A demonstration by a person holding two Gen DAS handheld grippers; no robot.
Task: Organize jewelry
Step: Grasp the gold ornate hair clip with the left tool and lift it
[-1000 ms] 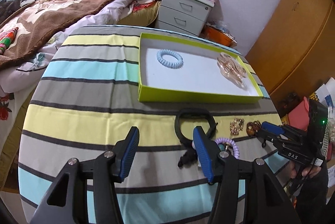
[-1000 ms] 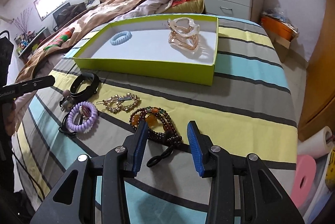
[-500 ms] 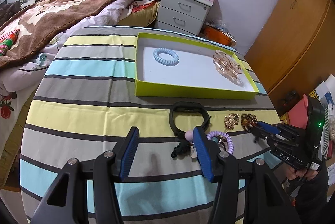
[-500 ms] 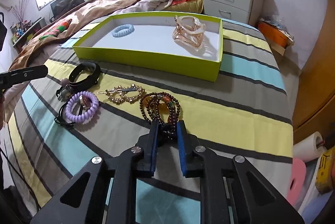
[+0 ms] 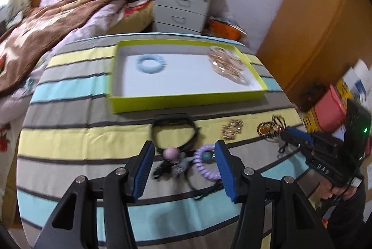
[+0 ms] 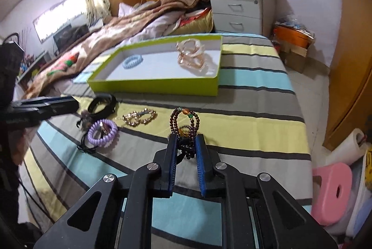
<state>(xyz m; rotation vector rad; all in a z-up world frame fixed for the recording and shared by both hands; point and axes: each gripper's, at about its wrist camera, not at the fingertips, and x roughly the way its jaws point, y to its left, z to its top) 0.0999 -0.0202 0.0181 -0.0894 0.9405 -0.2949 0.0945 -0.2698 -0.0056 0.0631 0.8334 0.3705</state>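
Your right gripper is clenched on the bead bracelet, which stands up from the striped cloth with its loops above the pads; the lower strands are pinched between them. Your left gripper is released, jaws wide, hovering over the purple coil tie and the black band without touching either.

The tray lies beyond, well apart from the bracelet, already holding a blue tie and a pink-gold clasp.

Risks, as judged from here:
- The grip takes only part of the loops. A loose strand may slide out in transit, or swing and drag.
- The tray's near wall stands between bracelet and floor of the tray. Hanging loops carried low would catch the rim and shift the tray.
- The gold clip lies near the bracelet; a trailing strand could snag it.
- The left view is blurred, so closing the left jaws now may take in the tangled black cord too.
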